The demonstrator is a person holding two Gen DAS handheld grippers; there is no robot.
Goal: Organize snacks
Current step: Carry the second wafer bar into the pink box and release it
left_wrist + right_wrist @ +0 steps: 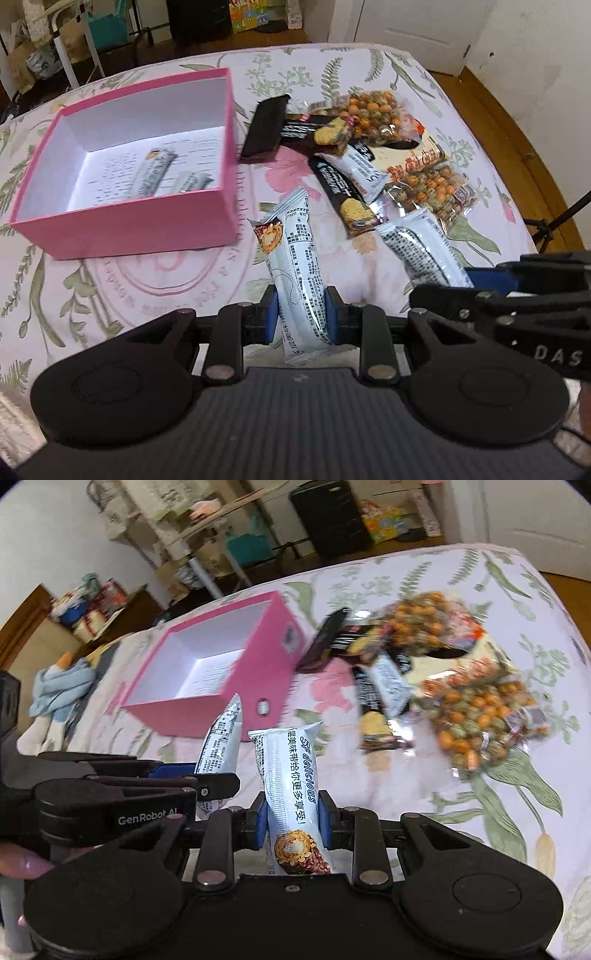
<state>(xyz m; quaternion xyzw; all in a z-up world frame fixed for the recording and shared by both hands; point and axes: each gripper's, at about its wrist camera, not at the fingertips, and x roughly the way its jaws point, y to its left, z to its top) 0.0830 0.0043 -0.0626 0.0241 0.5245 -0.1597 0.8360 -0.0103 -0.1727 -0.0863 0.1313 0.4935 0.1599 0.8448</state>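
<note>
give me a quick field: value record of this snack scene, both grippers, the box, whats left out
left gripper: shut on a white snack stick
right gripper: shut on a second white snack stick
pink box: open, on the floral cloth, two white wrapped bars inside
loose snacks: two bags of coated peanuts, black-wrapped biscuit bars, in a pile right of the box
step left: neither held stick is in the box yet

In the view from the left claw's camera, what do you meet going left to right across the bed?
Pink cardboard box → white snack stick packet gripped in the left claw → black biscuit bar wrapper → clear bag of orange and green coated peanuts.
</note>
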